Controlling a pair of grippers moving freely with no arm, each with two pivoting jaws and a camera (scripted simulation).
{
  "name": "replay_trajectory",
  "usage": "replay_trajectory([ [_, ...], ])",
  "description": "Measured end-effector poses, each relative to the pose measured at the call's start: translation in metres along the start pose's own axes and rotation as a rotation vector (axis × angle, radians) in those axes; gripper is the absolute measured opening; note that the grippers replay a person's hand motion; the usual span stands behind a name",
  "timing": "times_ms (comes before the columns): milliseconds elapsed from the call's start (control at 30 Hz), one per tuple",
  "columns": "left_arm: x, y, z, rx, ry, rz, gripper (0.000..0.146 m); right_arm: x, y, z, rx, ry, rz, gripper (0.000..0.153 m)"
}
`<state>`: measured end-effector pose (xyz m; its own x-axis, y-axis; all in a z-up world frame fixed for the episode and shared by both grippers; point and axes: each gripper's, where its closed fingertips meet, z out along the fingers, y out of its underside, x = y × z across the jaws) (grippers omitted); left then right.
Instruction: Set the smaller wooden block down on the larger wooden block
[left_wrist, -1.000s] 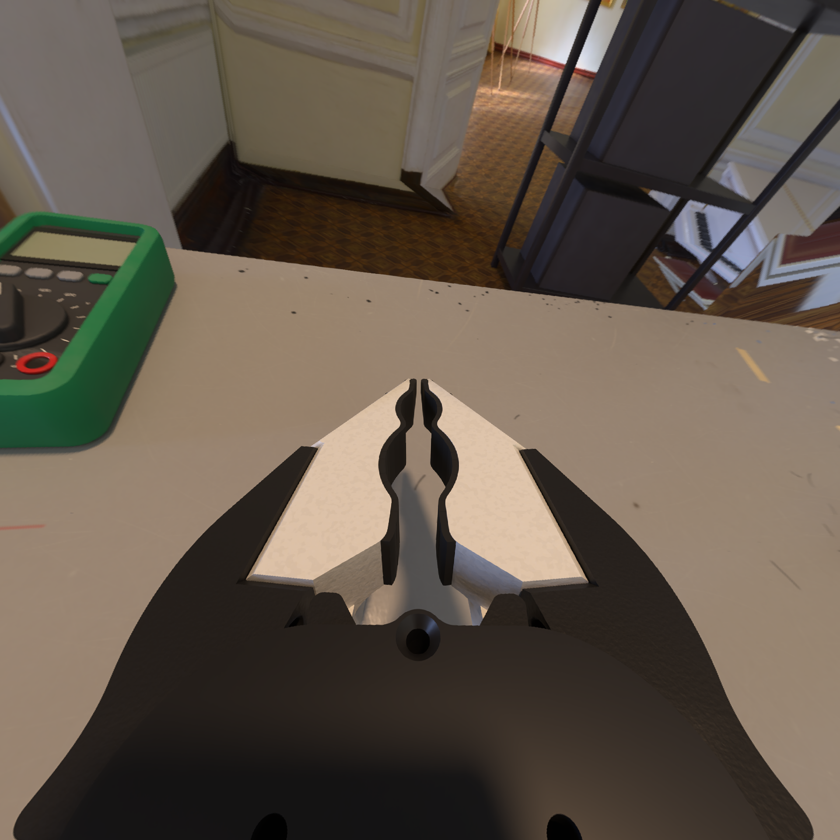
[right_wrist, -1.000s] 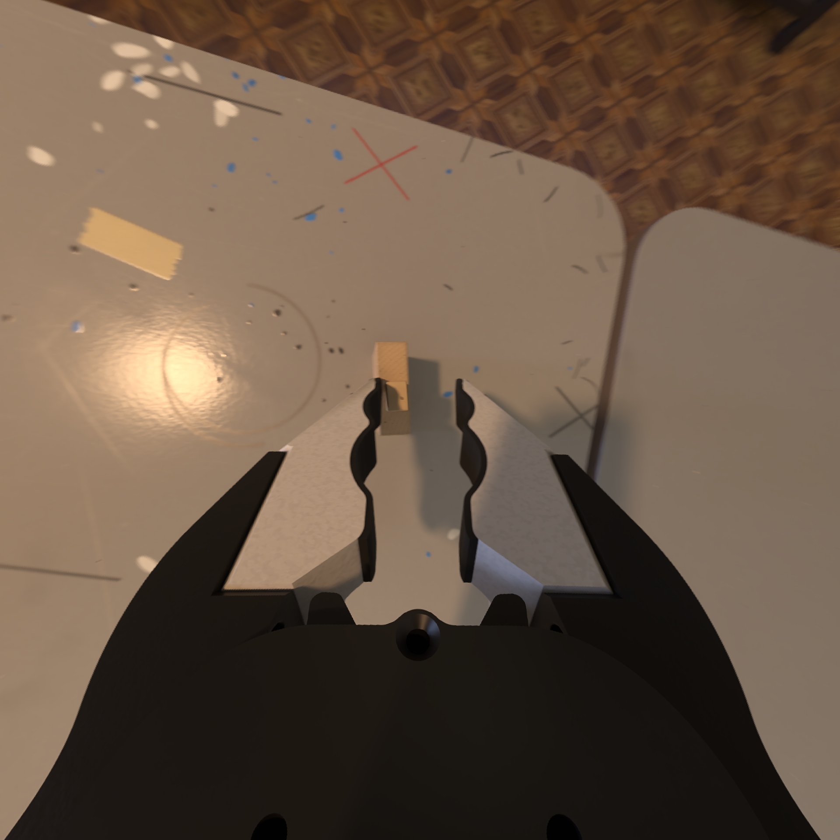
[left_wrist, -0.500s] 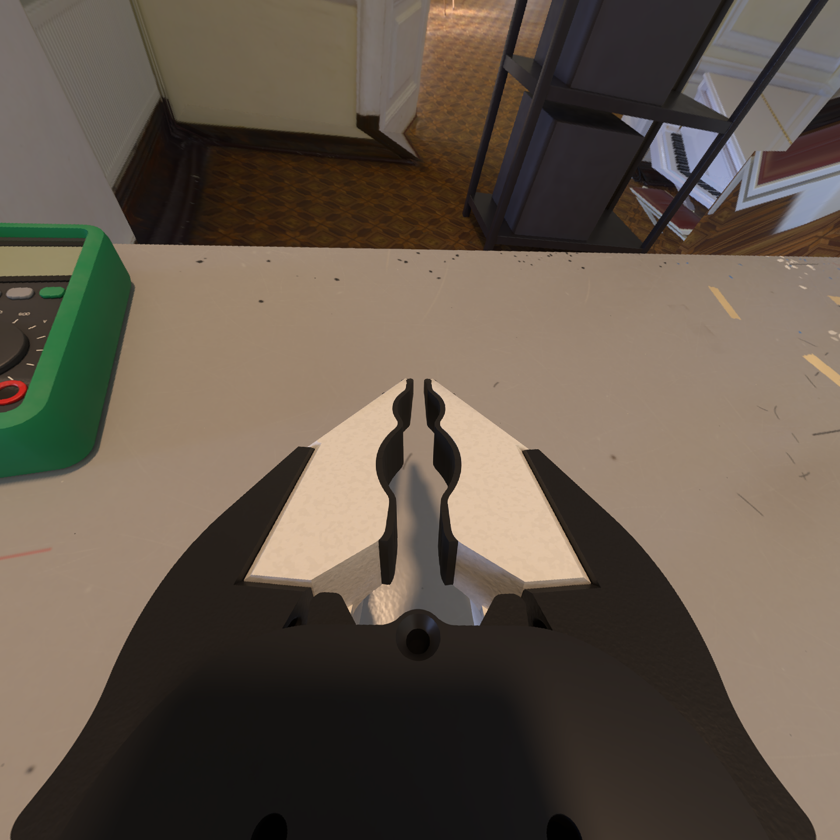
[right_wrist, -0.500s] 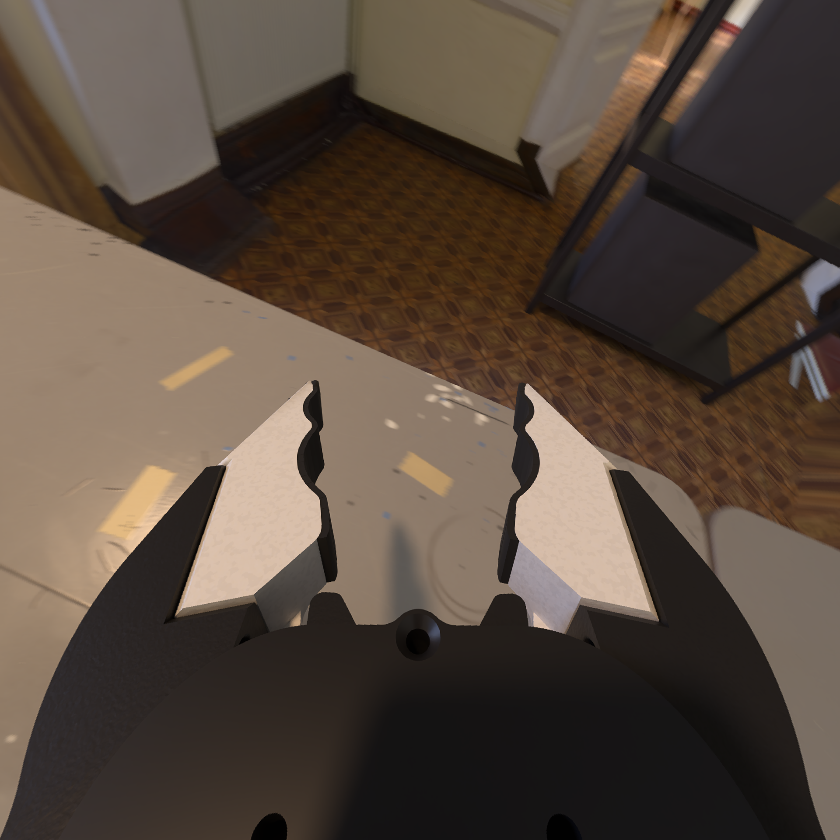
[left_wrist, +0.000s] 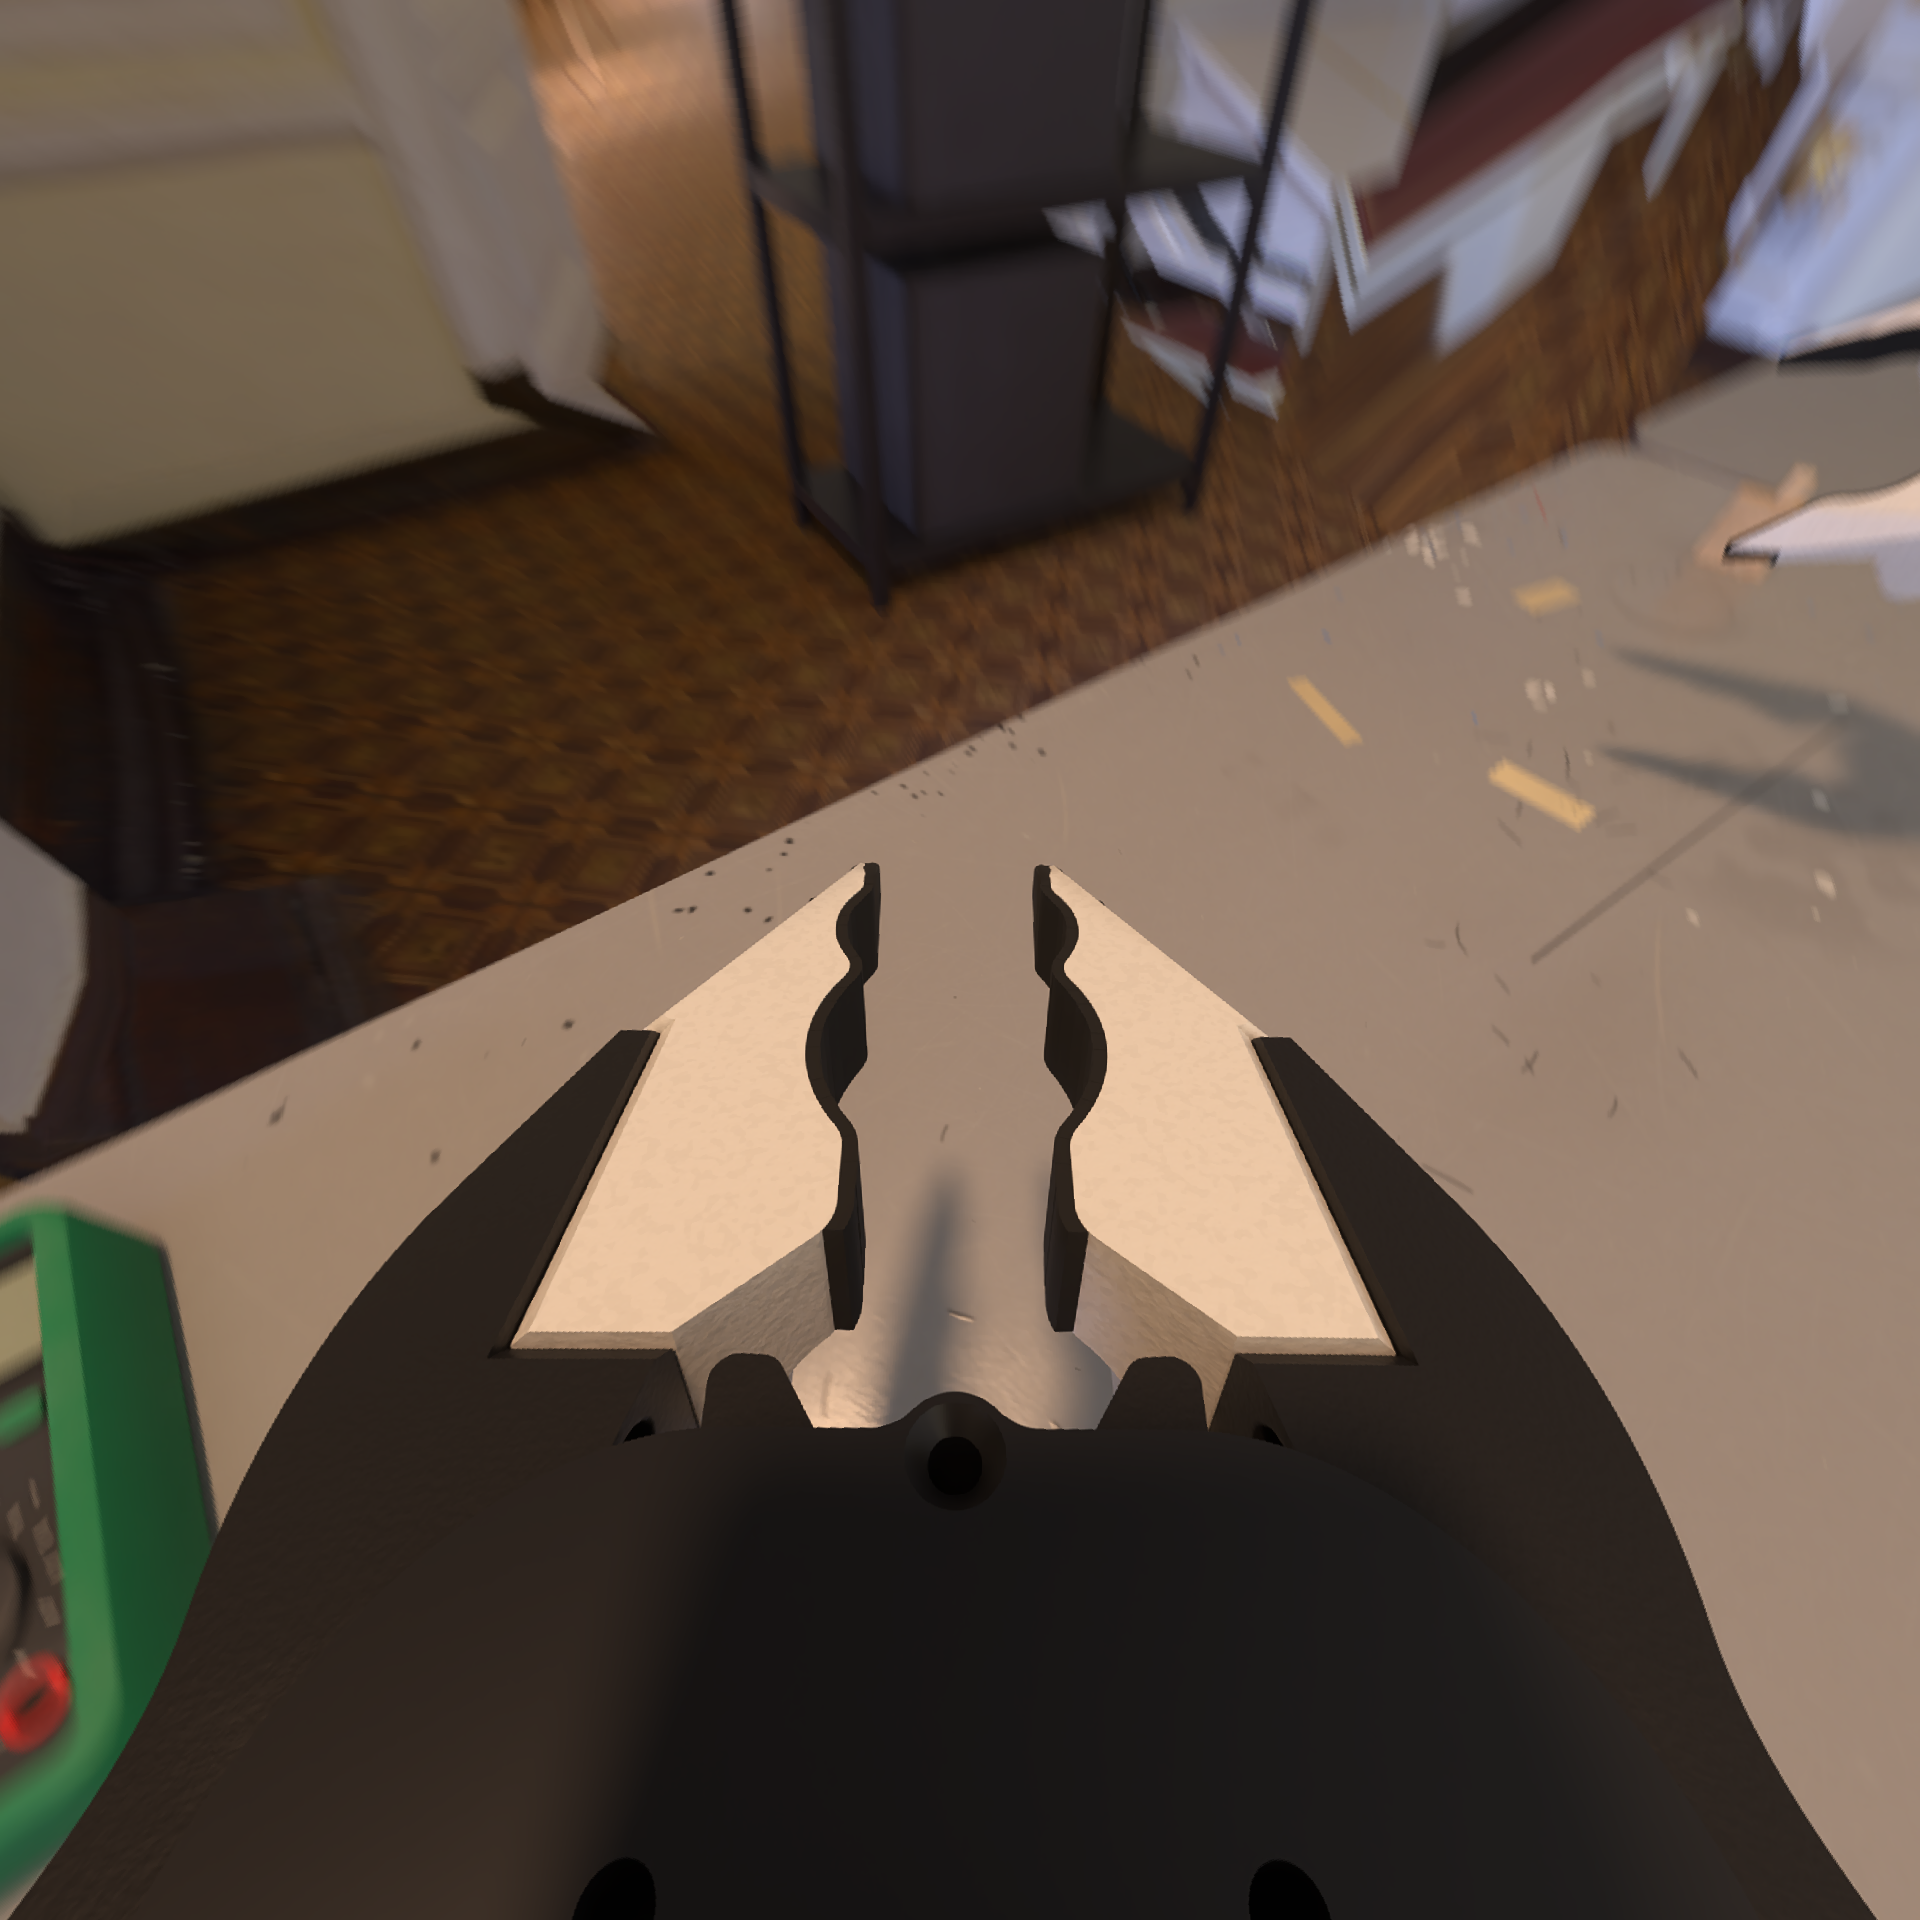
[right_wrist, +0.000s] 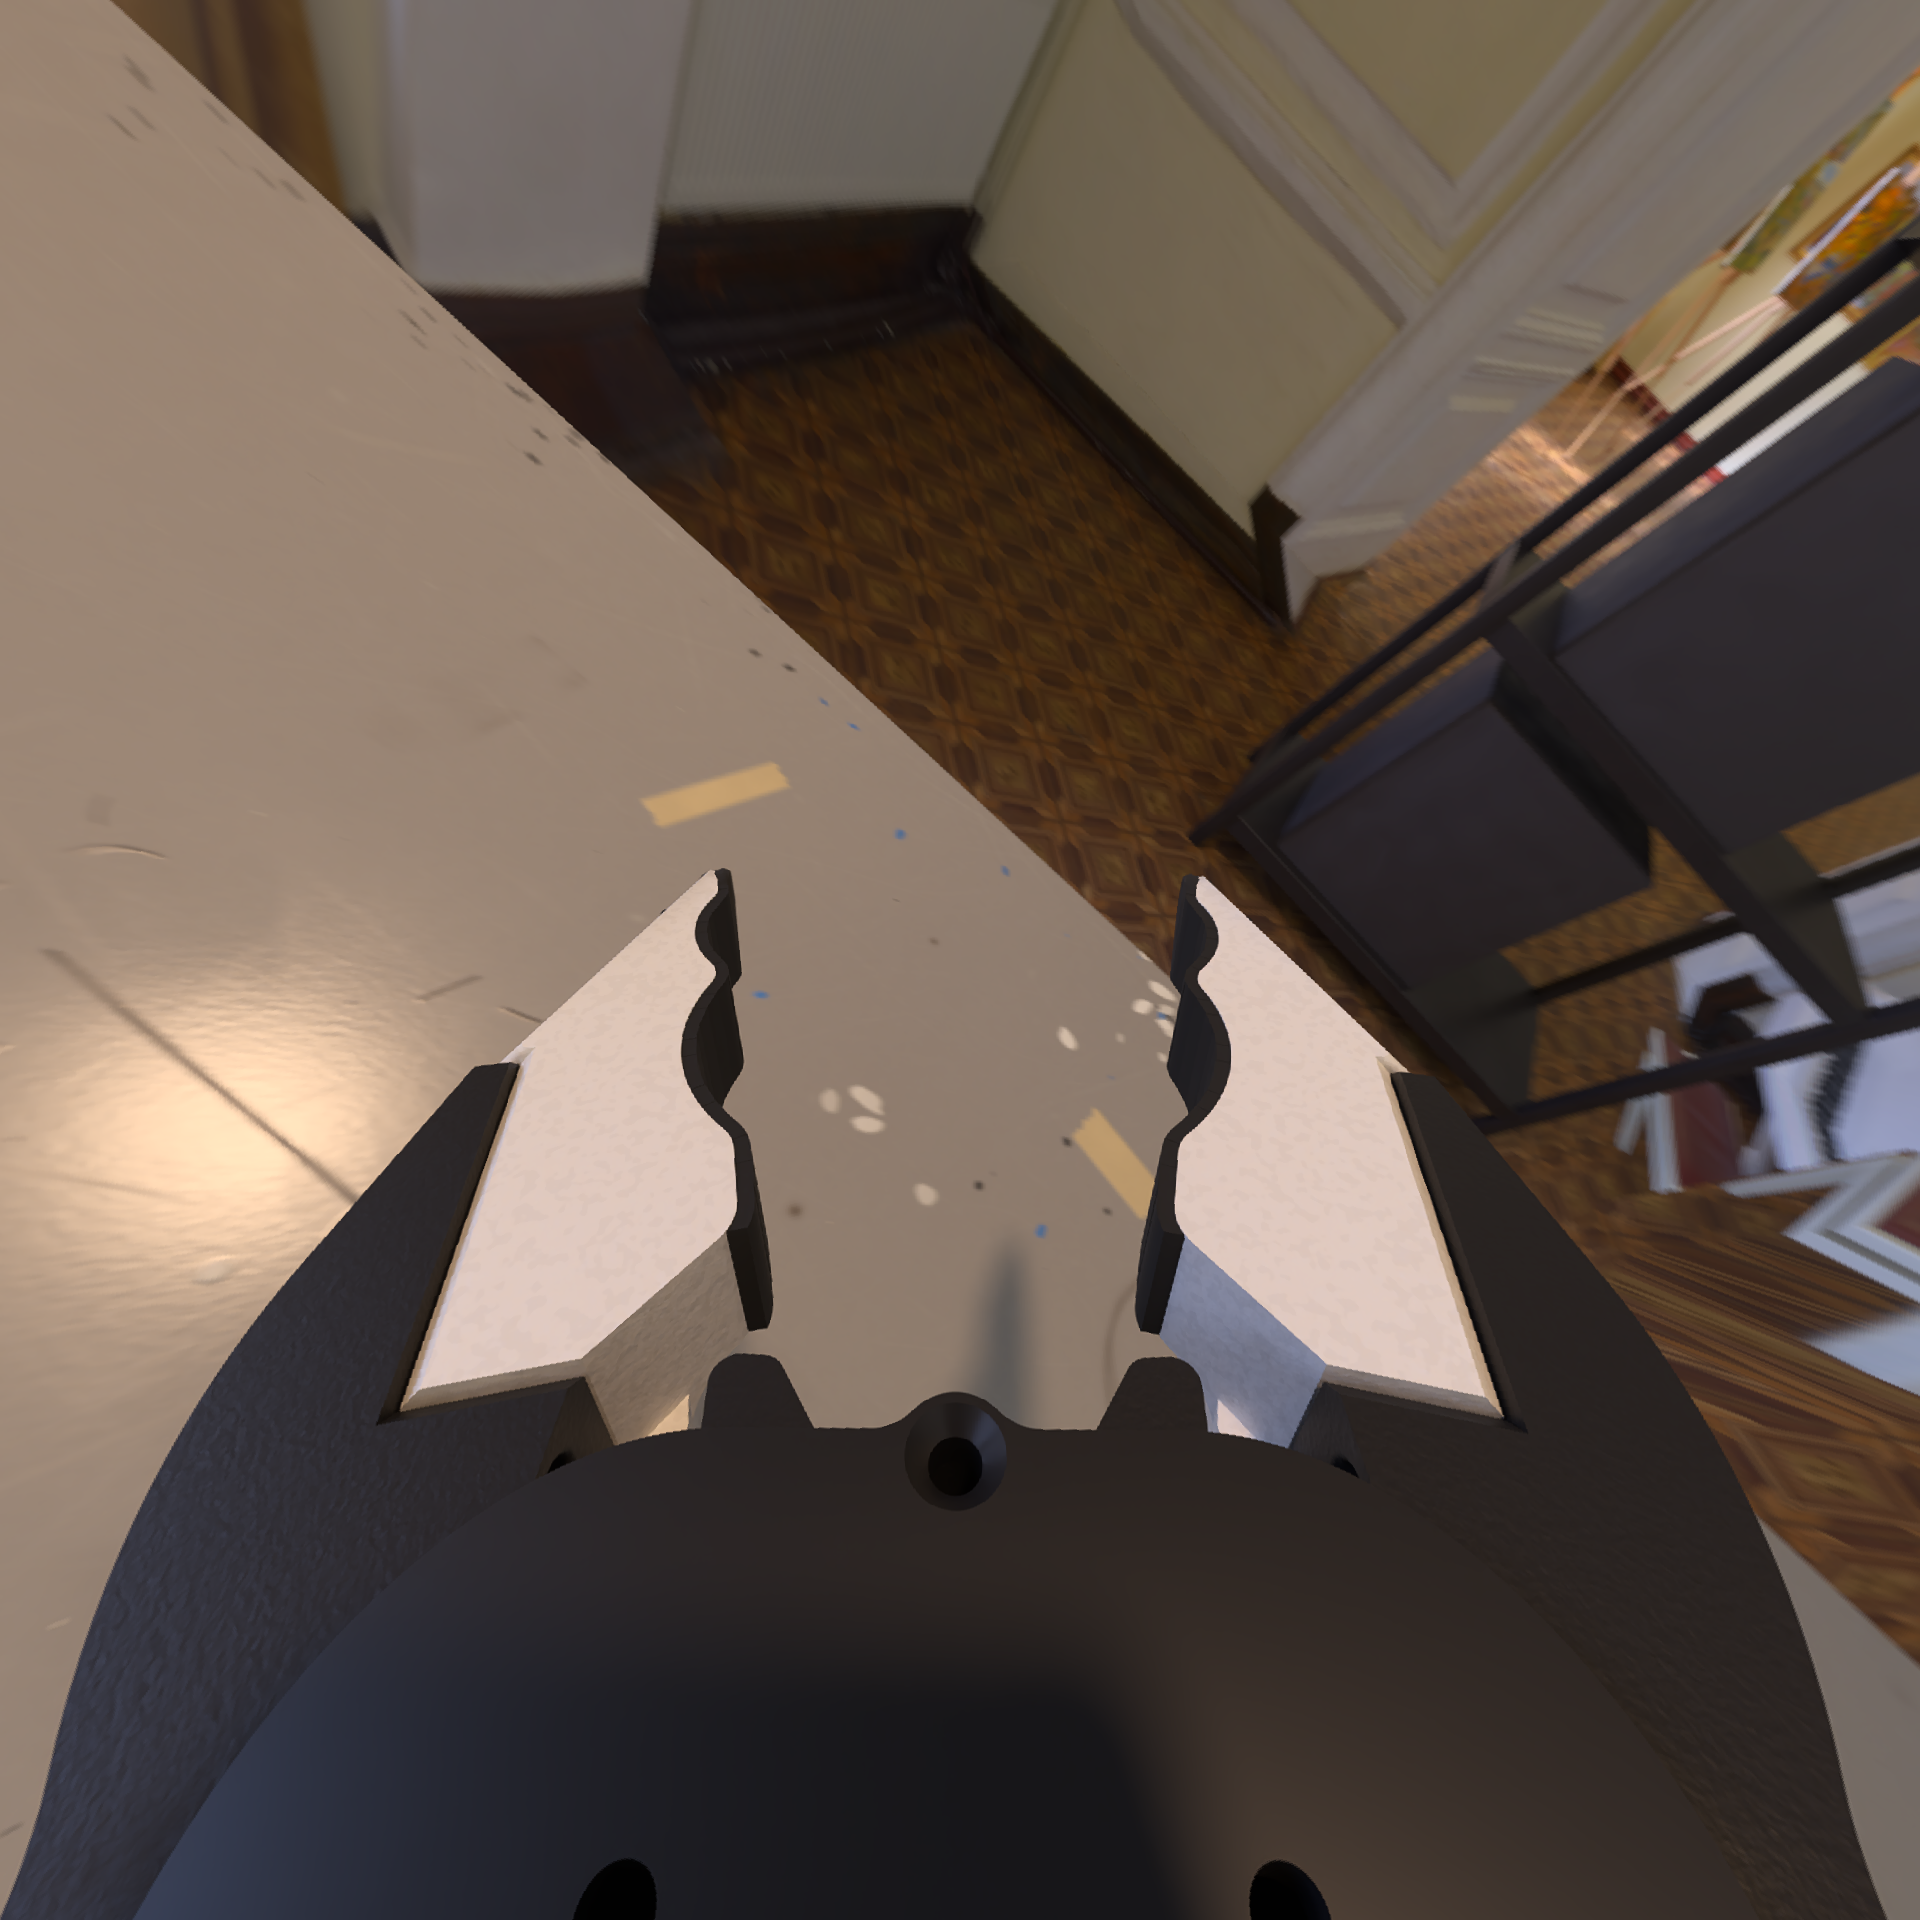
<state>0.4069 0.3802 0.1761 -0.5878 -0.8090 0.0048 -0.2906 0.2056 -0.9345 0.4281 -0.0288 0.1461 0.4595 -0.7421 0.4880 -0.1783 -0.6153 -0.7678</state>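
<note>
- Table (left_wrist: 1351, 1143): grey-beige top, speckled and scratched, strips of tan tape (right_wrist: 715, 794) stuck on it; brown patterned floor (left_wrist: 520, 727) beyond its edge.
- Room: cream panelled walls (right_wrist: 1195, 260), black shelf (left_wrist: 977, 312) at 12 o'clock in the left wrist view.
- Meter (left_wrist: 73, 1475): green case, at 8 o'clock of the left gripper.
- Left gripper (left_wrist: 956, 883): fingers apart, nothing between them.
- Right gripper (right_wrist: 956, 883): fingers wide apart, nothing held.
- Wooden blocks: cannot be made out for certain in either view; place relative to the grippers unknown.

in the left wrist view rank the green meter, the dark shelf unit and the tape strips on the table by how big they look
1. dark shelf unit, though it stands far off.
2. green meter, near and cut by the frame edge, so this order is unsure.
3. tape strips, all small; too alike to rank.
</note>
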Motion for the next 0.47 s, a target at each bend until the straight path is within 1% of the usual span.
replay_trajectory([
  [67, -0.006, -0.009, 0.028, -0.153, 0.095, 0.055, 0.031, -0.009, -0.005, -0.01, 0.056, -0.053, 0.047, 0.084],
  [133, -0.016, -0.003, 0.058, -0.335, 0.232, 0.088, 0.033, -0.015, -0.003, -0.018, 0.09, -0.087, 0.061, 0.082],
  [167, -0.025, 0.003, 0.073, -0.423, 0.271, 0.08, 0.034, -0.015, 0.001, -0.022, 0.083, -0.084, 0.06, 0.082],
  [233, -0.043, 0.012, 0.101, -0.555, 0.286, 0.016, 0.034, -0.012, 0.012, -0.032, 0.056, -0.057, 0.048, 0.082],
  [333, -0.031, 0.021, 0.132, -0.671, 0.416, -0.117, 0.034, -0.009, 0.028, -0.05, 0.041, -0.052, 0.061, 0.082],
  [400, -0.016, 0.029, 0.146, -0.752, 0.49, -0.118, 0.034, -0.01, 0.036, -0.06, 0.042, -0.06, 0.091, 0.082],
  [467, -0.007, 0.041, 0.152, -0.857, 0.514, -0.097, 0.035, -0.009, 0.044, -0.066, 0.035, -0.059, 0.114, 0.082],
])
